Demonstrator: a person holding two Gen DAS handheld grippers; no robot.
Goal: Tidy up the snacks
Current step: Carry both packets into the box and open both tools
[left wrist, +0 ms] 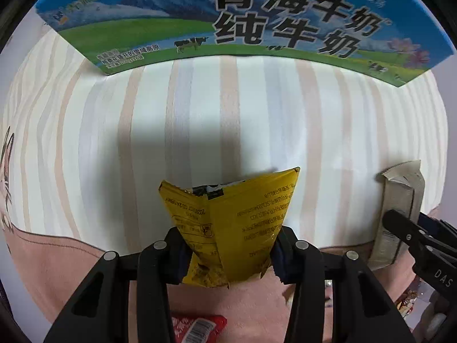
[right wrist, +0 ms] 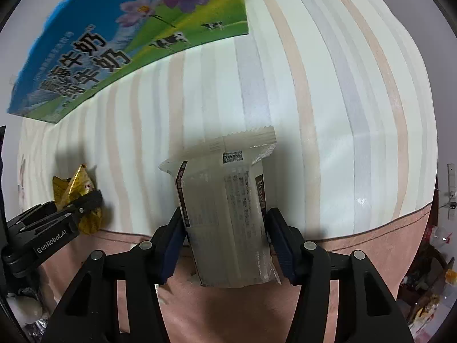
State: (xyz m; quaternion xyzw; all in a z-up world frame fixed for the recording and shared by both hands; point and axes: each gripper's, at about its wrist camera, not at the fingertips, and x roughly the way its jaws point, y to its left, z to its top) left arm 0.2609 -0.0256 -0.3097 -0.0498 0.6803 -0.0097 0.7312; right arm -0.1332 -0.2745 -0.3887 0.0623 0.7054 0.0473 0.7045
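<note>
Here, nearest the left wrist camera, I saw a red wrapped snack (left wrist: 197,327) lying on the pink border of the bed (left wrist: 57,257), just under the left gripper (left wrist: 228,253). That gripper's fingers (left wrist: 178,253) were clenched on the lower part of a yellow snack packet (left wrist: 231,223), which stood crumpled above the striped sheet (left wrist: 200,114). To its right the right gripper (right wrist: 225,243) had its fingers (right wrist: 278,243) pressed against both sides of a pale translucent snack pack (right wrist: 228,214), gripping it and holding it upright clear of the sheet. The two grippers hung side by side, near each other but apart, each pointing down at the bed.

Farther off, at the far edge of the sheet, lay a milk carton box (left wrist: 257,20) printed with cows, grass and flowers; I couldn't tell whether it was open.

I judged both snacks to be mid-carry, the picking done and the placing not. The next move called for carrying both packets across the bare sheet toward that box, if it was the container, and letting go only once each was over its spot. The yellow one, being limp, could sag or slip.
</note>
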